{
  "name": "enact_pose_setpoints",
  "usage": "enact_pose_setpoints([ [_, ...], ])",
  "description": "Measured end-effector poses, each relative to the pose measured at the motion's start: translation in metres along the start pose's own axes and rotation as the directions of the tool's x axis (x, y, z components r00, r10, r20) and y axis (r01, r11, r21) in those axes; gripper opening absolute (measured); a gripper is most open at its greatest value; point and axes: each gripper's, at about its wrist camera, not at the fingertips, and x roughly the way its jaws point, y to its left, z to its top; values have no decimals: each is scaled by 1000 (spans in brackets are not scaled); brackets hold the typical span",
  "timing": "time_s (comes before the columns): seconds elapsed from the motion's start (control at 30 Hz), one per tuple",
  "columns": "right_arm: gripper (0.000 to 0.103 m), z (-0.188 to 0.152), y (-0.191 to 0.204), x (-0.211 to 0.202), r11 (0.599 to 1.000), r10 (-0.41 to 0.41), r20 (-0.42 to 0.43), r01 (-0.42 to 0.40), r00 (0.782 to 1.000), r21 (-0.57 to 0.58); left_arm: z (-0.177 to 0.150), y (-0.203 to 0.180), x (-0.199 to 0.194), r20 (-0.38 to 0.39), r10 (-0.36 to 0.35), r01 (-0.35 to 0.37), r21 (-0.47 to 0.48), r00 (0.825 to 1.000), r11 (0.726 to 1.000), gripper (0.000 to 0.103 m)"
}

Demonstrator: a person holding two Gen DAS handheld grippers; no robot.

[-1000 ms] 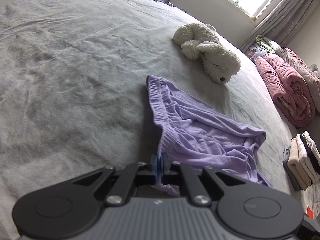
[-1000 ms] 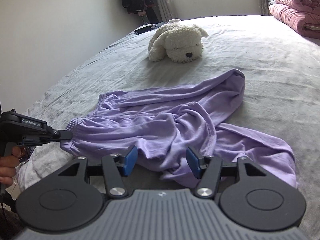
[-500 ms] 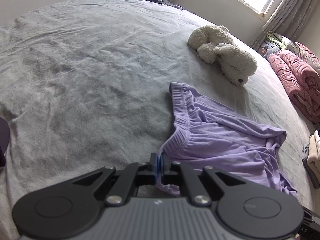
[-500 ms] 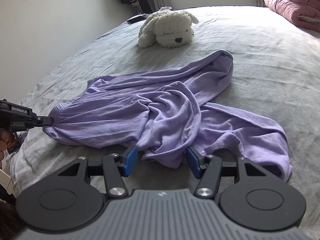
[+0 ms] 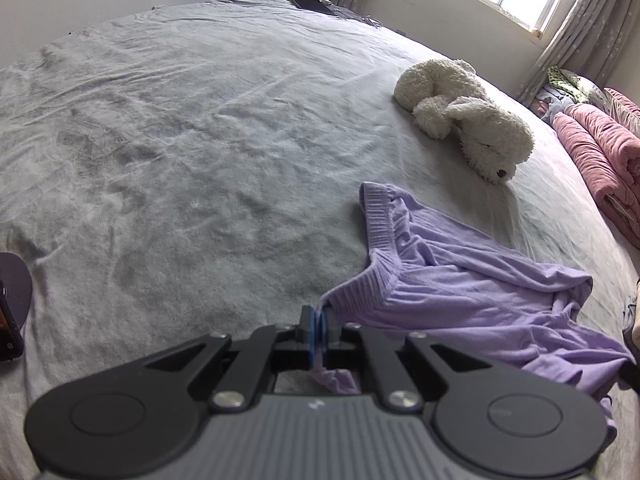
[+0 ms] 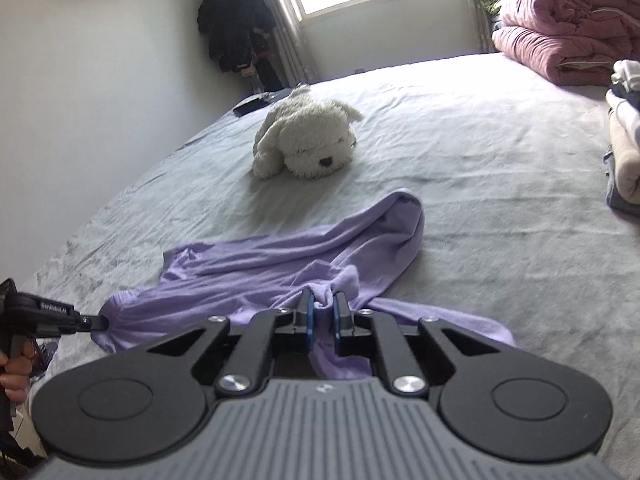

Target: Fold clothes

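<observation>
**On the grey bed, both claws grip the lilac garment**

On the bed [image 5: 168,152] the crumpled lilac garment [image 6: 280,264] lies stretched between two claws. The left claw [image 5: 319,332] is clamped on its ribbed hem corner. The right claw [image 6: 323,314] has just been closing and now pinches a bunched fold. Beyond lies a white plush dog [image 6: 308,142].

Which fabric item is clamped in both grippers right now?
The purple garment, crumpled mid-bed; the pink quilt and folded clothes lie untouched at the far edge.

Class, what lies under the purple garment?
The grey bedsheet lies under the purple garment. Whatever else may lie beneath its bunched folds is covered.
</observation>
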Motion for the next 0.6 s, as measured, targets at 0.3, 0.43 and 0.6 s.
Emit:
enact_pose_setpoints([
  [0.3, 5, 24, -37, -7, 991, -106, 77, 99, 991, 90, 0, -3, 7, -4, 31, -31, 18, 1000, 999, 3],
  [0.43, 5, 21, -45, 4, 989, -113, 44, 108, 993, 106, 1, -1, 15, -19, 29, -29, 15, 999, 999, 3],
  [0.6, 17, 16, -46, 3, 989, -88, 9, 87, 996, 119, 1, 7, 18, -38, -1, -1, -42, 999, 999, 11],
])
